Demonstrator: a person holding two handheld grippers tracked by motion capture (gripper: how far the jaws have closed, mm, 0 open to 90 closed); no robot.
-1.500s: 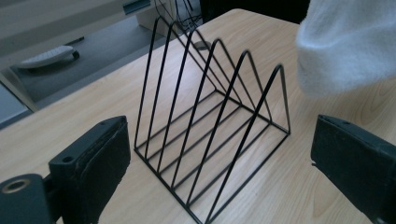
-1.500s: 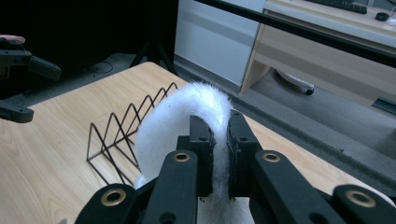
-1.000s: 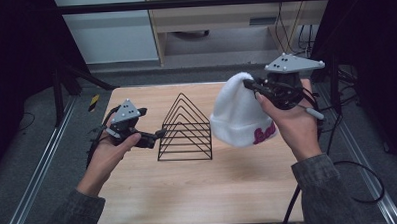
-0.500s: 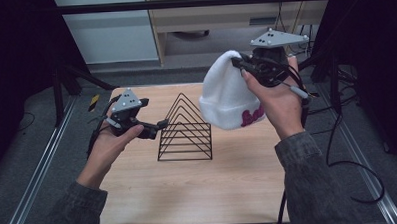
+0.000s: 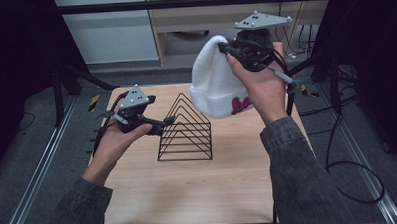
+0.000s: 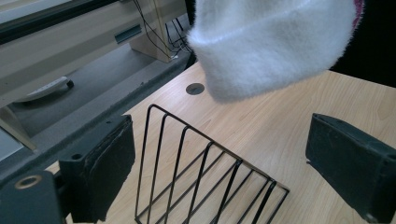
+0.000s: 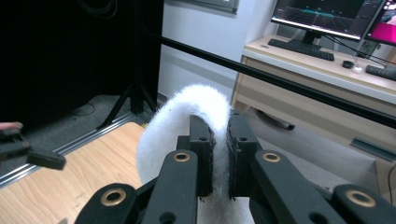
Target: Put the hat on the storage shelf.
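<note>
High view: the right claw (image 5: pixel 228 47) is clamped on the crown of a white knit beanie (image 5: pixel 215 81), so the hat hangs brim-down above the counter (image 5: pixel 189 192), at about one o'clock from the black wire rack (image 5: pixel 184 128). The left claw (image 5: pixel 168 121), its pads apart, sits against the rack at nine o'clock (probably to steady it). Held up like this, the beanie looks ready to be lowered over the rack's peak.
</note>
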